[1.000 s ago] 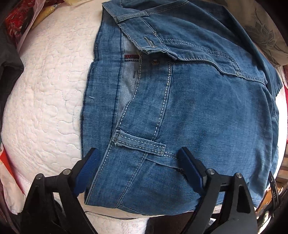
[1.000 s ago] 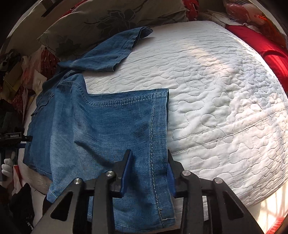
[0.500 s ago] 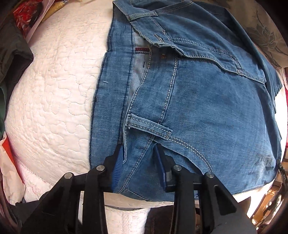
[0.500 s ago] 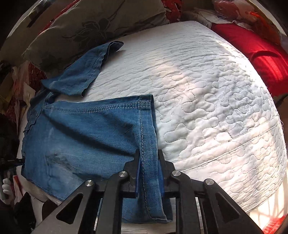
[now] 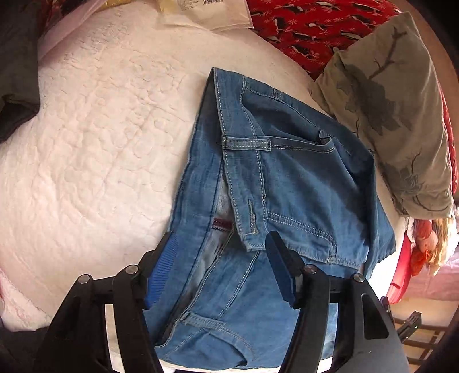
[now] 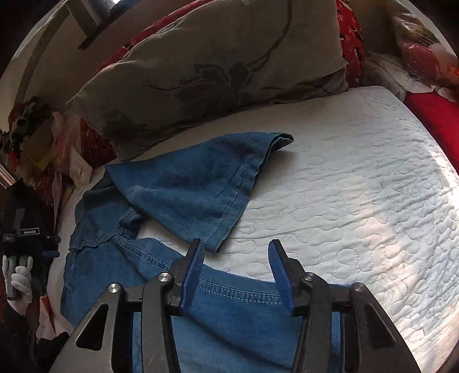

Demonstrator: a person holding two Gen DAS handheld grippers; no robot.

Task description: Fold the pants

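Blue denim pants [image 5: 287, 183] lie on a white quilted bed [image 5: 94, 149]. In the left wrist view their waistband end shows, with belt loops and an open fly. My left gripper [image 5: 221, 258] is open, its blue pads either side of the waistband. In the right wrist view the far pant leg [image 6: 195, 189] lies spread on the quilt and the near leg [image 6: 235, 318] runs under my gripper. My right gripper [image 6: 235, 261] is open above the near leg's stitched edge, holding nothing.
A grey-brown flowered pillow [image 6: 218, 66] lies just behind the pants; it also shows in the left wrist view [image 5: 393, 114]. Red patterned fabric [image 5: 309, 25] and a white packet [image 5: 203, 14] lie at the bed's far side. Dark clothes [image 5: 17, 71] lie left. White quilt [image 6: 358, 186] stretches right.
Both grippers were shut on the denim half a second ago and now stand open. Both have moved forward over the pants, so the far leg and pillow look closer.
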